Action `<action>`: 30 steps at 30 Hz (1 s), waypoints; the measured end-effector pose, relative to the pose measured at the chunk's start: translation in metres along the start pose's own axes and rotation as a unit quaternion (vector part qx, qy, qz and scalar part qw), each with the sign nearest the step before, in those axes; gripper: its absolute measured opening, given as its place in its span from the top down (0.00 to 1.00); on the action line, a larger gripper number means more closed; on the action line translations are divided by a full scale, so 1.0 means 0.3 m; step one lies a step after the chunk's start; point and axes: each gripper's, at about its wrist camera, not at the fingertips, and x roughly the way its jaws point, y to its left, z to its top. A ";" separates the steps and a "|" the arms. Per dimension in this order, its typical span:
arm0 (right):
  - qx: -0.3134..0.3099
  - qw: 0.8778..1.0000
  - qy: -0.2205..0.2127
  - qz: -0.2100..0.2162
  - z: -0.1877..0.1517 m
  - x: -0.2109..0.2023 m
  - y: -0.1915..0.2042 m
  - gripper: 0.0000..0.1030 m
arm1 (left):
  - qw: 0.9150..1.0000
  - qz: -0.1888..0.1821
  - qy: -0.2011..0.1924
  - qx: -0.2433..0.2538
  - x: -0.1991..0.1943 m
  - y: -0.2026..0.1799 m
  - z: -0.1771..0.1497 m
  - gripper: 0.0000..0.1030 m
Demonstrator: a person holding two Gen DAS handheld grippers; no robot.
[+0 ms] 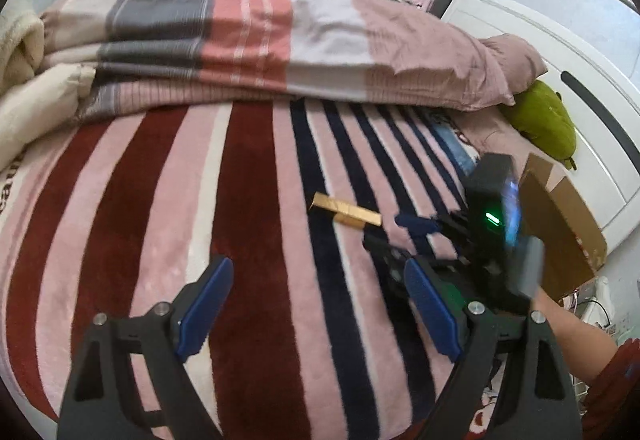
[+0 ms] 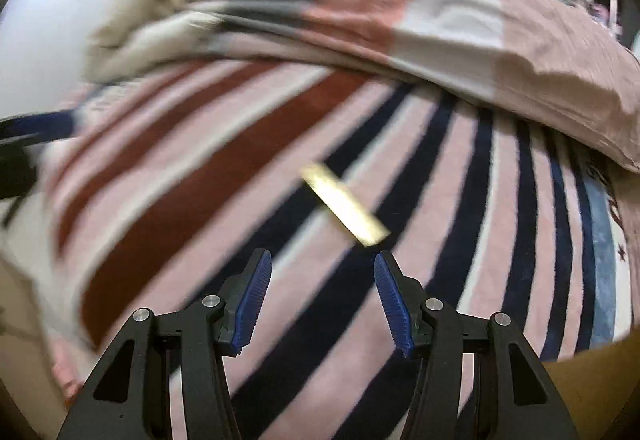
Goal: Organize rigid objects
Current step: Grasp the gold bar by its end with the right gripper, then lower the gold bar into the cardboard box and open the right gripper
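Observation:
A flat gold bar-shaped object (image 1: 346,214) lies on the striped blanket (image 1: 248,240) of a bed. It also shows blurred in the right wrist view (image 2: 345,205), just ahead of my right gripper (image 2: 322,260). My right gripper is open and empty, hovering above the blanket a little short of the bar. In the left wrist view the right gripper (image 1: 384,230) reaches in from the right, its fingertips close to the bar's right end. My left gripper (image 1: 316,272) is open and empty, above the blanket nearer the bed's front edge.
A folded quilt (image 1: 248,28) and a cream blanket (image 1: 24,52) are piled at the back of the bed. An open cardboard box (image 1: 560,228) stands at the right by the white headboard (image 1: 560,52). A green plush toy (image 1: 544,120) lies by the pillow.

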 end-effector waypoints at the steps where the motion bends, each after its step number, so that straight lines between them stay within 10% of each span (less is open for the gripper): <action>1: 0.004 1.000 0.003 -0.008 0.003 0.040 -0.014 0.52 | 1.000 -0.001 0.003 0.001 0.011 0.006 -0.005 0.17; 8: -0.012 1.000 -0.004 -0.007 0.023 0.182 -0.050 0.53 | 1.000 -0.007 0.004 -0.004 0.030 0.010 -0.007 0.17; 12: -0.028 0.999 0.004 0.029 0.013 0.147 -0.026 0.87 | 1.000 -0.013 0.001 0.000 0.019 -0.011 -0.011 0.17; 30: -0.013 0.997 0.041 0.066 -0.051 0.075 0.042 0.87 | 1.000 -0.010 0.014 -0.003 -0.024 -0.031 -0.039 0.17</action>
